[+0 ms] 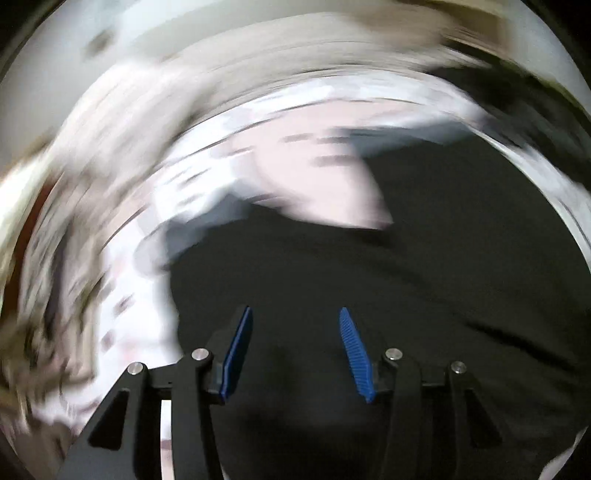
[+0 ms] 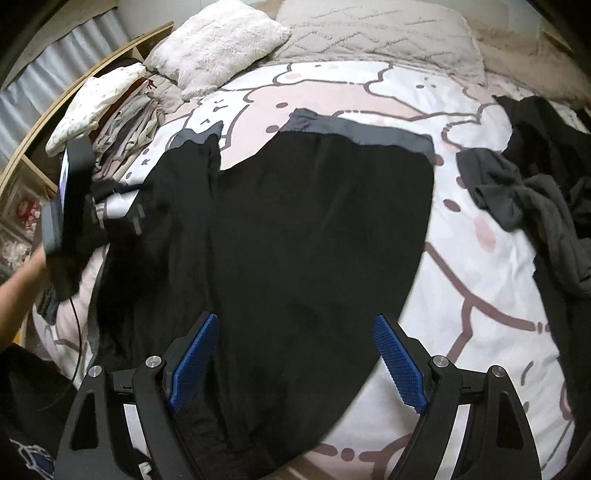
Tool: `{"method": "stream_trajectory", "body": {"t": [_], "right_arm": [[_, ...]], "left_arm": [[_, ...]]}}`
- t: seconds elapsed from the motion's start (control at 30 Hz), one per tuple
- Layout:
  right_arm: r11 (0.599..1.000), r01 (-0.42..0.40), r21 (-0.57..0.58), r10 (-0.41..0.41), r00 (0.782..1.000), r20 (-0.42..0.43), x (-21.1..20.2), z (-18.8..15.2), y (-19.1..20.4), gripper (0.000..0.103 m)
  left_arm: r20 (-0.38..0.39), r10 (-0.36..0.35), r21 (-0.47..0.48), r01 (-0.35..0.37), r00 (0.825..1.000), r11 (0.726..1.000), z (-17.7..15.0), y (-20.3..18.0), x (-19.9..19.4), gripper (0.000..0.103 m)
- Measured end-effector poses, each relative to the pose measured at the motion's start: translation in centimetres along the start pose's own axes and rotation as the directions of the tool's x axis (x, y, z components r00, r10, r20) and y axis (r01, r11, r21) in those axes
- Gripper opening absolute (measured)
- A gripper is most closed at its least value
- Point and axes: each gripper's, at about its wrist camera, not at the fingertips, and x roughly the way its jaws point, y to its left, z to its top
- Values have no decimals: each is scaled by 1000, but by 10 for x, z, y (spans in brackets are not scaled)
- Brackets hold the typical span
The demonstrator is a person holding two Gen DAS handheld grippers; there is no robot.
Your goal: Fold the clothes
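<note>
A black garment (image 2: 295,229) with grey cuffs (image 2: 354,129) lies spread flat on the bed. My right gripper (image 2: 295,325) hangs open over its near part, blue pads (image 2: 195,354) wide apart with nothing between them. The left wrist view is heavily motion-blurred; my left gripper (image 1: 295,317) is open above the same black garment (image 1: 369,295), holding nothing. In the right wrist view the left gripper's body (image 2: 74,192) shows at the left edge, held by a hand (image 2: 18,288).
The bed has a white and pink cartoon-print cover (image 2: 480,295). A stack of folded clothes (image 2: 122,122) sits at the back left by a wooden shelf (image 2: 33,122). Pillows (image 2: 369,33) line the head. Crumpled dark clothes (image 2: 535,184) lie at the right.
</note>
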Motion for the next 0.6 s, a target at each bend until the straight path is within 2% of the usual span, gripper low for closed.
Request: {"method": "stream_trajectory", "body": {"t": [0.07, 0.13, 0.2, 0.3, 0.33, 0.4, 0.43, 0.47, 0.53, 0.6], "right_arm": [[1000, 2, 2, -2, 1000, -12, 3, -1, -1, 86], [1000, -5, -9, 5, 1000, -14, 5, -1, 2, 86], [1000, -14, -16, 14, 1000, -16, 7, 1, 4, 86], [1000, -29, -9, 29, 1000, -7, 6, 14, 7, 86], [999, -40, -1, 40, 999, 0, 5, 20, 8, 86], [998, -59, 11, 59, 998, 17, 1, 34, 10, 86], [998, -55, 16, 55, 998, 36, -1, 47, 12, 86], [998, -51, 21, 50, 997, 54, -3, 60, 15, 86], [996, -74, 51, 70, 994, 83, -4, 88, 20, 86], [991, -109, 77, 102, 990, 94, 1, 116, 28, 86]], "left_arm": [[-43, 15, -149, -22, 999, 989, 3, 49, 17, 50], [-87, 2, -249, -24, 996, 968, 2, 85, 35, 50], [-132, -51, -310, 8, 990, 951, 0, 100, 55, 50], [-177, -137, -368, 63, 975, 928, -3, 101, 77, 50], [-178, -135, -361, 63, 975, 930, -3, 95, 79, 50], [-155, -119, -284, 71, 981, 956, 2, 77, 77, 49], [-149, -127, -254, 86, 981, 963, 4, 70, 77, 42], [-146, -141, -206, 109, 979, 972, 6, 61, 76, 26], [-143, -124, -78, 114, 982, 990, 10, 40, 74, 4], [-95, -27, 92, 36, 995, 995, 11, 15, 65, 4]]}}
